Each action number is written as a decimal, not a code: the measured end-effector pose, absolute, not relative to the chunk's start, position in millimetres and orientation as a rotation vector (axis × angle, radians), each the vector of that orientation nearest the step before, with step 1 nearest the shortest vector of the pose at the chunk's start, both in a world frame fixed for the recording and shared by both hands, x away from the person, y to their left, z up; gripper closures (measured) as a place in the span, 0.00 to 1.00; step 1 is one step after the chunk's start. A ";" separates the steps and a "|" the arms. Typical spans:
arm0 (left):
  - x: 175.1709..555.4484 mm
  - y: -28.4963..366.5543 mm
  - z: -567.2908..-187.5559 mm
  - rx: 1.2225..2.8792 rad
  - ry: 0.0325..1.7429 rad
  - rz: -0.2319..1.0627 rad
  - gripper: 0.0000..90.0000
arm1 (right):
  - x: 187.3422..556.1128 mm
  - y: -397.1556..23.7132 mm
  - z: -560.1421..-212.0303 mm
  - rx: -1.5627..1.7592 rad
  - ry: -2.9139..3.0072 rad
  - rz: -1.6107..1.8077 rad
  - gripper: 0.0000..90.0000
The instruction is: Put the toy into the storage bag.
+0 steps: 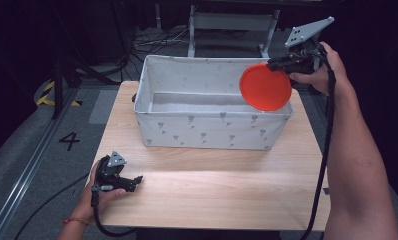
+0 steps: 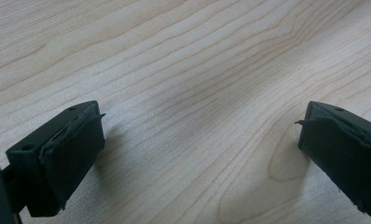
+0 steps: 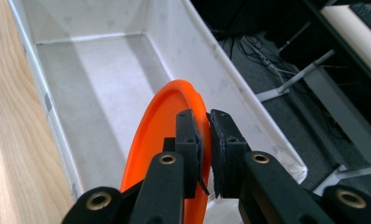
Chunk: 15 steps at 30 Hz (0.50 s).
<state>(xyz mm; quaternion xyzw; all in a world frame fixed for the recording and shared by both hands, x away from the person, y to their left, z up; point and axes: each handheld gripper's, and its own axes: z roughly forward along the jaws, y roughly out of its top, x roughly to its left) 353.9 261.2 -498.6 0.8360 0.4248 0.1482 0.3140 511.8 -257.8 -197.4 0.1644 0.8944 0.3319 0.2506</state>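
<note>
Near edge of the wooden table (image 1: 212,185): left gripper (image 1: 137,178) lies low over the bare wood at the front left corner, held in the person's left hand (image 1: 94,192), cable trailing off the table edge toward the floor. In the left gripper view its jaws stand wide apart, released, with plain wood grain between them; pads (image 2: 76,154) sit just above or on the tabletop, cannot tell which.

Mid table: a white fabric storage bin (image 1: 162,127), rectangular, printed with small grey motifs, open at the top. It sits square on the far half of the table, long side facing the person. Its interior looks pale and bare in the right gripper view (image 3: 95,84).

Far right: right gripper (image 1: 271,63), in the person's right hand (image 1: 319,75), is raised over the bin's far right corner, forearm reaching in from the lower right. Jaws are clenched on the rim of an orange plastic plate (image 1: 265,86). The right gripper view shows the plate (image 3: 160,126) pinched edge-on between the two black pads, tilted steeply, nearly on edge, its face turned toward the bin's inside. The plate hangs above the right end of the bin, overlapping the rim in the high view; whether it touches the fabric wall cannot be told.

Beyond the table: dark floor with cables and metal frame legs.
</note>
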 end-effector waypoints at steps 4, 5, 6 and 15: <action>353.8 261.1 -498.7 2.203 1.122 0.388 0.01 | 512.3 -257.1 -205.3 0.432 2.456 0.891 0.92; 353.8 261.2 -498.7 2.204 1.121 0.388 0.01 | 512.4 -256.9 -207.2 0.427 2.457 0.890 0.92; 353.9 261.2 -498.7 2.203 1.120 0.391 0.01 | 512.4 -256.7 -208.9 0.424 2.460 0.898 0.92; 353.9 261.2 -498.6 2.204 1.120 0.391 0.01 | 516.6 -252.9 -231.2 0.399 2.525 0.857 0.92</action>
